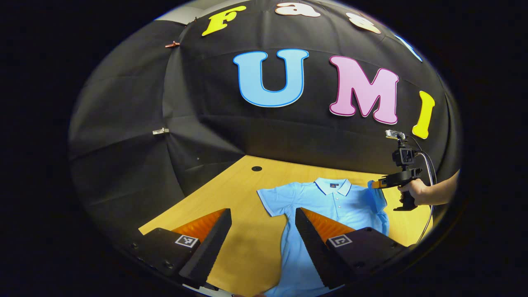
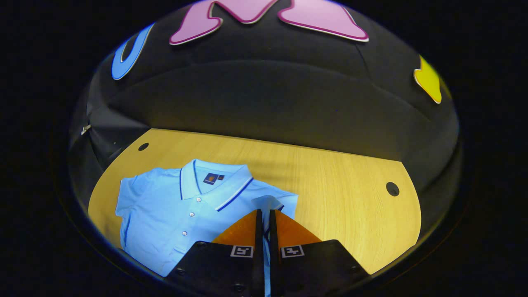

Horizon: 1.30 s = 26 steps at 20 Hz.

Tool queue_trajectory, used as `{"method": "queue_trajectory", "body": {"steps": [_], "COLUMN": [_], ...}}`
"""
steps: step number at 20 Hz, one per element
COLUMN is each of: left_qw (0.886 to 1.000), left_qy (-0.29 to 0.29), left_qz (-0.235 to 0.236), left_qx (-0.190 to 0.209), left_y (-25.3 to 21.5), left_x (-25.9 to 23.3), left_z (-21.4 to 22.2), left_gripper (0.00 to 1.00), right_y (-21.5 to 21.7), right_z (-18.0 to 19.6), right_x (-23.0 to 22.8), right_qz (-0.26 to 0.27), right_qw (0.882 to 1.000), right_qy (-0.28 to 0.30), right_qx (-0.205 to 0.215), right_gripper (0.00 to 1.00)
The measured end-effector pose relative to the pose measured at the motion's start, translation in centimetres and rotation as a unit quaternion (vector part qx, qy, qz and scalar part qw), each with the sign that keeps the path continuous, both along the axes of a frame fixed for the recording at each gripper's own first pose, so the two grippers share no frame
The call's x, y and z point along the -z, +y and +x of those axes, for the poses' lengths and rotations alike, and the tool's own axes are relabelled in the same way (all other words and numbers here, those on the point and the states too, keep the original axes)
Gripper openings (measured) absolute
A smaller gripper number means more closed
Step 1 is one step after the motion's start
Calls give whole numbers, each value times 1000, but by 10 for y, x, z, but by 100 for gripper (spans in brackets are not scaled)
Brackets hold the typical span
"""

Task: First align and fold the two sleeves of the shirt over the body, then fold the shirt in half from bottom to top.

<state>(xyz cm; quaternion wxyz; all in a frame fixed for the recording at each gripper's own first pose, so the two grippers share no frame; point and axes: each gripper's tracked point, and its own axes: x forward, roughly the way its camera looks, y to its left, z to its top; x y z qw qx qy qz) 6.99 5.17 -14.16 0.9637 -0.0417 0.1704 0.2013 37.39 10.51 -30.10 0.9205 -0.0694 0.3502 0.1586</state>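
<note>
A light blue polo shirt [image 1: 330, 206] lies face up on the wooden table [image 1: 231, 189], collar toward the far wall. In the left gripper view my left gripper [image 1: 263, 214] hovers open over the shirt's left side, with nothing between its fingers, near the flat left sleeve [image 1: 270, 198]. Farther right, a hand [image 1: 414, 192] holds my right gripper [image 1: 377, 184], which pinches the raised right sleeve [image 1: 378, 198]. In the right gripper view that gripper [image 2: 264, 211] is shut on the sleeve's edge [image 2: 268, 202], lifted beside the shirt body [image 2: 173, 210].
Black cloth walls close the table at the back and left. The table has round cable holes [image 1: 256, 168] [image 2: 392, 189] [image 2: 143, 146]. Bare wood [image 2: 350, 198] lies to the right of the shirt.
</note>
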Motion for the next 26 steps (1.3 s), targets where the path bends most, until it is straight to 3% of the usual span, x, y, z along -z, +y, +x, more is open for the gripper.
{"method": "queue_trajectory", "body": {"steps": [7, 12, 14, 15, 16, 18, 19, 20, 23, 25, 26], "left_qw": [1000, 999, 998, 998, 997, 994, 993, 992, 987, 986, 986], "left_qy": [1, -3, -1, -2, -8, -16, -18, -18, -28, -25, -17], "left_qz": [-17, -32, -24, -15, -7, -1, -1, 0, -20, -27, -26], "left_qx": [-13, 39, 56, 67, 80, 105, 116, 124, 159, 161, 162], "left_y": [48, 57, 63, 64, 64, 60, 58, 57, 46, 49, 51], "left_x": [10, 13, 13, 12, 9, 7, 9, 11, 11, 20, 28], "left_z": [-37, -29, -17, -9, 2, 27, 39, 53, 94, 121, 135], "left_gripper": [99, 98, 98, 98, 98, 98, 98, 98, 98, 94, 98], "right_y": [60, 94, 103, 104, 103, 94, 88, 80, 53, 39, 31], "right_z": [-33, -70, -83, -89, -94, -100, -101, -102, -113, -120, -125], "right_x": [10, 9, -2, -10, -19, -41, -50, -61, -98, -122, -134], "right_qz": [-5, -11, 3, 8, 15, 18, 19, 19, 10, 11, 10], "right_qw": [999, 997, 997, 997, 997, 998, 998, 998, 998, 996, 995], "right_qy": [33, 52, 47, 43, 38, 17, 6, -5, -42, -69, -81], "right_qx": [-16, -51, -57, -57, -59, -58, -57, -54, -52, -53, -53], "right_gripper": [14, 32, 32, 44, 66, 88, 93, 98, 98, 98, 98]}}
